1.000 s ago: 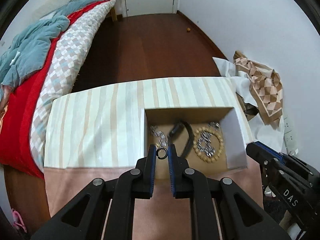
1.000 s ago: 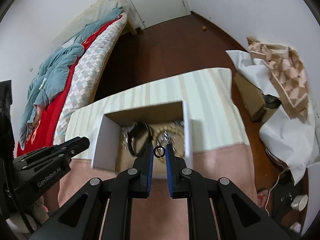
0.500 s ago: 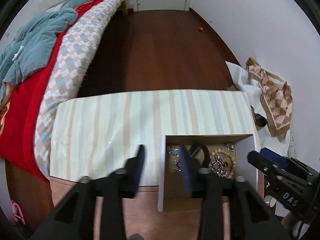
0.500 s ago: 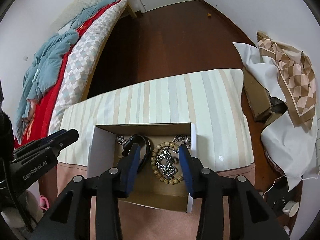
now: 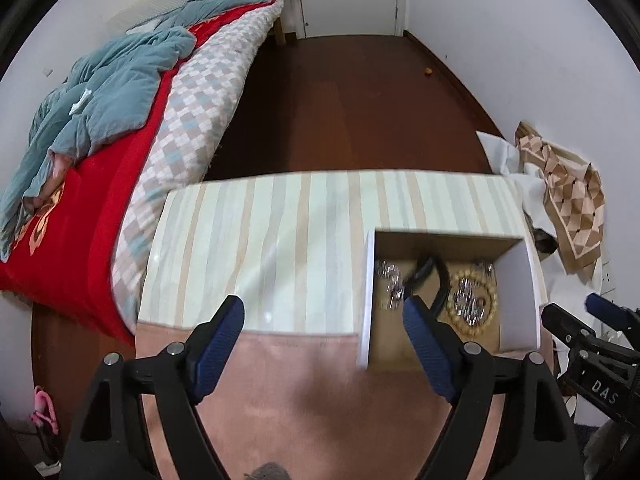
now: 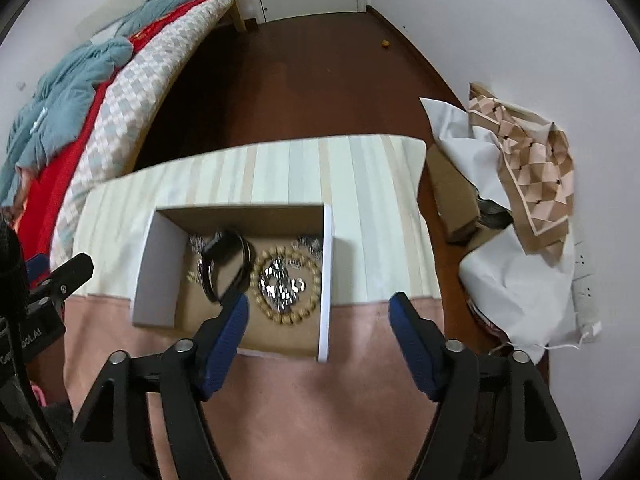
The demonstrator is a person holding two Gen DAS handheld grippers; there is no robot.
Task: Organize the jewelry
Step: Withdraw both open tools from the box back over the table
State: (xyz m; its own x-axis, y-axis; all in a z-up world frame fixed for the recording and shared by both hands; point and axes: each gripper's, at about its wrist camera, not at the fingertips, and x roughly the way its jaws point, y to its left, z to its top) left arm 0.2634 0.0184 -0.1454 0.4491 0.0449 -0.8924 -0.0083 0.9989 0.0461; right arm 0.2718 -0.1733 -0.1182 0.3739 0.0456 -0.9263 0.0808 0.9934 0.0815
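An open white box (image 5: 516,300) (image 6: 160,272) with a brown cardboard floor stands on the striped tabletop (image 5: 280,240). Inside lie a wooden bead bracelet (image 5: 474,304) (image 6: 286,284) with silver pieces in its middle, a black bangle (image 5: 438,280) (image 6: 228,260) and a silver chain (image 5: 390,284). My left gripper (image 5: 323,308) hovers over the box's left wall, its jaws opening wide with nothing between them. My right gripper (image 6: 320,304) hangs over the box's right wall, jaws also opening and empty. Each gripper shows at the edge of the other's view.
A bed (image 5: 100,152) with a red blanket and teal duvet runs along the left. Dark wood floor (image 5: 340,112) lies beyond the table. White paper and a checked cloth (image 6: 532,168) are piled by the right wall, with a cardboard box (image 6: 452,200) on the floor.
Both grippers went from shut on a small ring each to wide open, and the rings are gone from the jaws. The left gripper shifted left, off the box.
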